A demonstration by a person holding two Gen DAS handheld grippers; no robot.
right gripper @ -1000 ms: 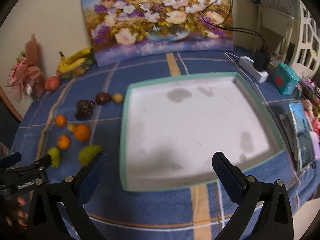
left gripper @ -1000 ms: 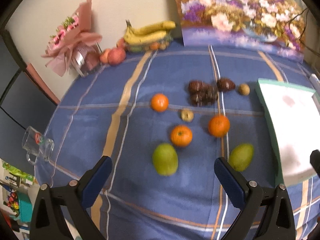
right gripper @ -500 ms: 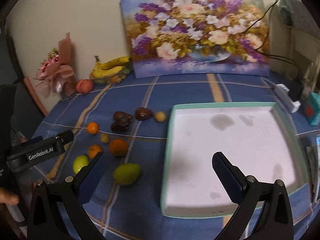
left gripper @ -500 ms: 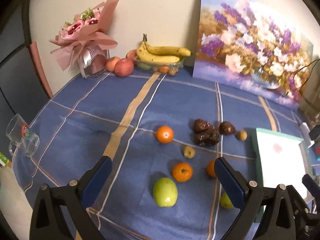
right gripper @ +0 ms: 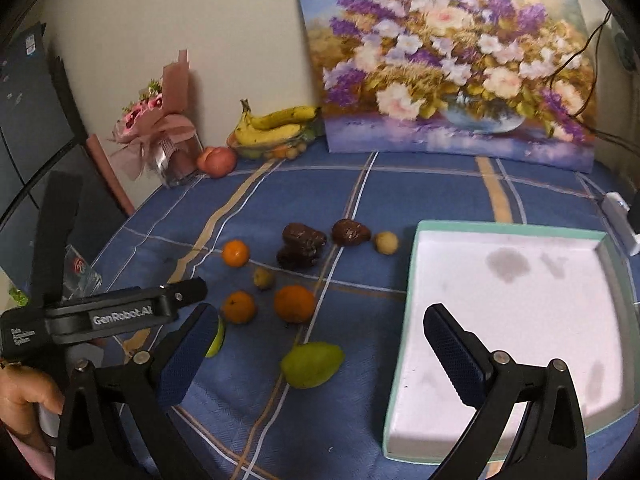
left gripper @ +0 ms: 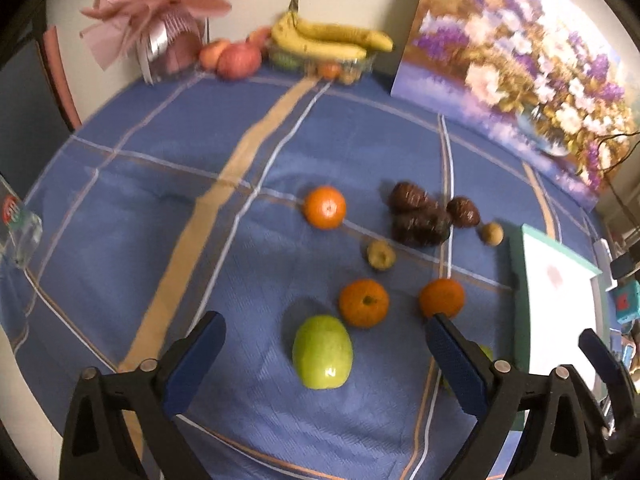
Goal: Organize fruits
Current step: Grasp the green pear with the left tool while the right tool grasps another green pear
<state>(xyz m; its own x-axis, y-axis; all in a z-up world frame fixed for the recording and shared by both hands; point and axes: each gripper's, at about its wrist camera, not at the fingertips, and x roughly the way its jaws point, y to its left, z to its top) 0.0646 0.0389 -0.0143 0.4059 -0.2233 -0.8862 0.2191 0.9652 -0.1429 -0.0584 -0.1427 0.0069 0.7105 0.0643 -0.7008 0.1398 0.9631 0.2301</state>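
Loose fruit lies on the blue checked cloth: a green apple [left gripper: 322, 352], three oranges [left gripper: 324, 207] [left gripper: 363, 303] [left gripper: 441, 298], several dark brown fruits [left gripper: 420, 216] and two small yellowish ones [left gripper: 381, 255]. My left gripper [left gripper: 322, 321] hovers over the green apple, which shows between its wide jaws. The jaws are closing and the pads are clear of the apple. My right gripper [right gripper: 320, 312] is open and empty, above a green pear-shaped fruit [right gripper: 312, 364]. To its right is the white tray [right gripper: 512, 229] with a mint rim. The left gripper's body [right gripper: 120, 312] shows at the left.
Against the back wall stand a flower painting [right gripper: 448, 80], a bowl of bananas [left gripper: 324, 40], red apples [left gripper: 238, 60] and a pink bouquet [left gripper: 156, 12]. A glass mug [left gripper: 16, 224] sits at the table's left edge. A power strip [right gripper: 620, 216] lies beyond the tray.
The left view has dropped closer to the green apple, which now lies between its fingers. The right view has swung left from over the tray toward the fruit.
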